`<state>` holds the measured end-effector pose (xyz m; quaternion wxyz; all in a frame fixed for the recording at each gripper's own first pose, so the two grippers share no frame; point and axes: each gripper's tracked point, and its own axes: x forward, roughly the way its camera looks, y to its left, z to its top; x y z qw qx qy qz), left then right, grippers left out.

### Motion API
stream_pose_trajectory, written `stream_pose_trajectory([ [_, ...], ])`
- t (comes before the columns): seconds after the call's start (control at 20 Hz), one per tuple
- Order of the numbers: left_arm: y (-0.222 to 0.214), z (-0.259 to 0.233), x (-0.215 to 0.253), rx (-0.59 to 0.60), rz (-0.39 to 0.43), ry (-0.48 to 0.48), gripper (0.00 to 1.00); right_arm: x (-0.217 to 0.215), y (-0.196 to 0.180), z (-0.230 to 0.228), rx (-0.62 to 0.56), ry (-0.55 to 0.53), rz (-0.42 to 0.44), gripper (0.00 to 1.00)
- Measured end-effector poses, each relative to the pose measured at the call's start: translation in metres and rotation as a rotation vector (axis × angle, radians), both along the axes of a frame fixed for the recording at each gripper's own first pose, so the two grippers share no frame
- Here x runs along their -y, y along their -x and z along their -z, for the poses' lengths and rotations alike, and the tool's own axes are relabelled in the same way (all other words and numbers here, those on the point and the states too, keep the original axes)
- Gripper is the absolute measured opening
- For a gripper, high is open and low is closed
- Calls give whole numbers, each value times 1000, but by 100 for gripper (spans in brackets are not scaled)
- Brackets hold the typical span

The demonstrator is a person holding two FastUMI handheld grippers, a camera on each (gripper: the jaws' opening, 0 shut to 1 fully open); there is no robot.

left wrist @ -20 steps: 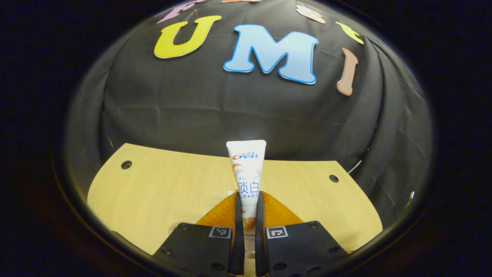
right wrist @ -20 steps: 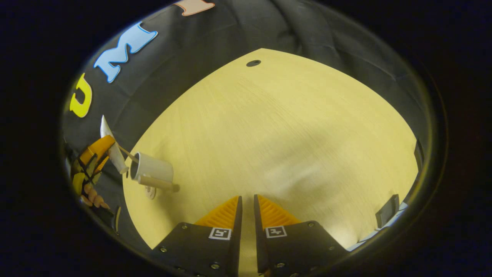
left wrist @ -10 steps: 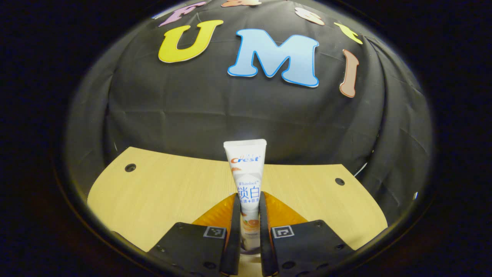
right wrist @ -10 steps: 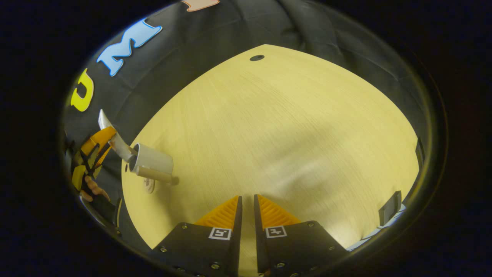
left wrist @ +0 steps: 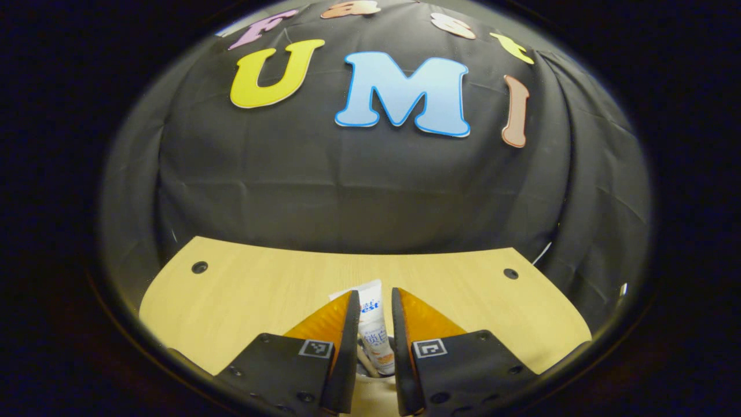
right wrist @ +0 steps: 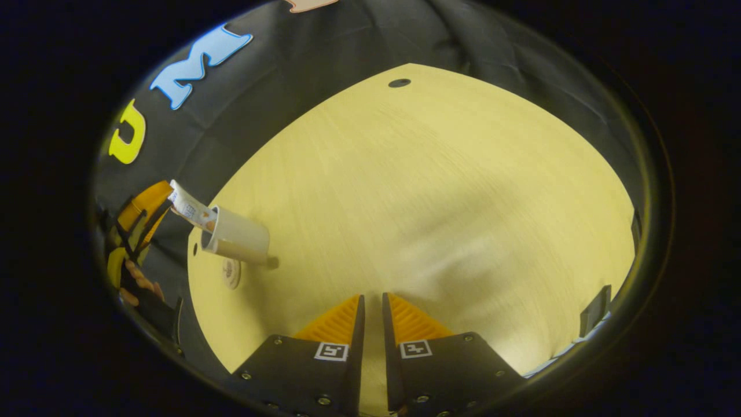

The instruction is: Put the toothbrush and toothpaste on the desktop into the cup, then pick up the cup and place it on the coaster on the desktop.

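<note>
Looking along the left gripper [left wrist: 370, 324] in the left gripper view, the toothpaste [left wrist: 373, 333] stands between fingers set narrowly apart — whether they press it, I cannot tell. Its lower end dips toward a dark opening below, probably the cup, with the desktop [left wrist: 243, 284] beyond. I judge the tube light, soft and a little slick, so its flat upper part is the best place to grip.

In the right gripper view, the right gripper [right wrist: 370, 315] hangs nearly closed and empty over the desktop. Far left, the toothpaste [right wrist: 191, 208] pokes from the white cup [right wrist: 237, 234], with a round coaster [right wrist: 231, 272] just beside it. The cup looks rigid and light; take it across its wall.
</note>
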<state>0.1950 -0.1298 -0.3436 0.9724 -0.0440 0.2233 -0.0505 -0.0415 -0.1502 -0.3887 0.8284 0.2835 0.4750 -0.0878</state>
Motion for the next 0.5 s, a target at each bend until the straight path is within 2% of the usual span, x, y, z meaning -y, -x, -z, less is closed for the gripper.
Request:
stream_pose_trajectory([
  [0.1,3,-2,-3,2,-4,0,33,-3,-3,-2,8,5,-7,14],
  [0.2,7,-7,-6,2,-7,-3,32,-5,-5,-7,18,9,-17,18],
  [0.25,10,-9,-8,2,-7,-4,36,-7,-7,-10,24,11,-22,14],
  [0.3,13,-11,-10,3,-7,-4,33,-10,-8,-14,31,13,-30,18],
  [0.45,24,-20,-18,3,-12,-6,36,-20,-17,-28,61,30,-70,18],
  [0.5,28,-22,-21,3,-14,-4,36,-24,-20,-34,74,42,-93,14],
])
